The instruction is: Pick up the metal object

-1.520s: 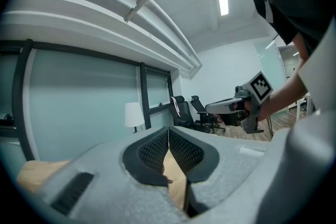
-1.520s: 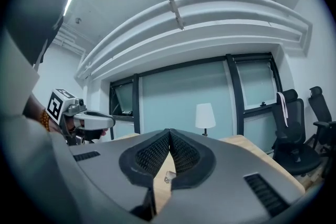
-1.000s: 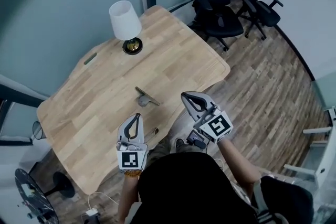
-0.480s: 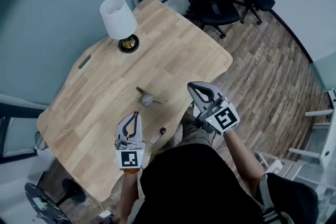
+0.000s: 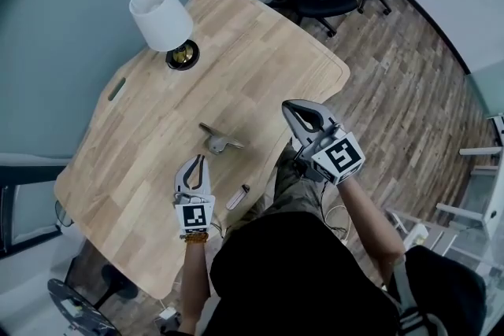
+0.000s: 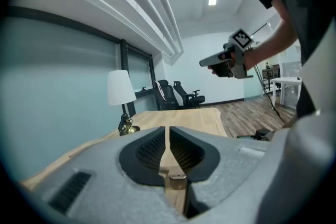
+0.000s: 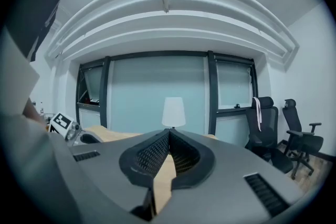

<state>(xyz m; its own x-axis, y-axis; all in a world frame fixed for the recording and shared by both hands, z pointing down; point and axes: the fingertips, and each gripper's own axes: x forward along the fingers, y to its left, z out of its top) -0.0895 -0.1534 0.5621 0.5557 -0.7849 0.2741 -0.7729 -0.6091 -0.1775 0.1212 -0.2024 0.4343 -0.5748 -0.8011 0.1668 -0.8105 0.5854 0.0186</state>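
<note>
Mid-frame on the bench (image 5: 260, 51), the metal object (image 5: 218, 141) lies untouched; left hand-held gripper (image 5: 197, 161) and right hand-held gripper (image 5: 291, 108) hover closed and empty, seemingly poised to reach it.

I hold my left gripper (image 5: 196, 161) over the wooden table (image 5: 260, 51), with its tips together. The metal object (image 5: 219, 141) lies just ahead of it, not touching. A small pale stick (image 5: 238, 197) lies beside that gripper, on its right. My right gripper (image 5: 290, 108) is by the table's edge. The white lamp (image 5: 161, 18) stands far ahead of both grippers.
</note>
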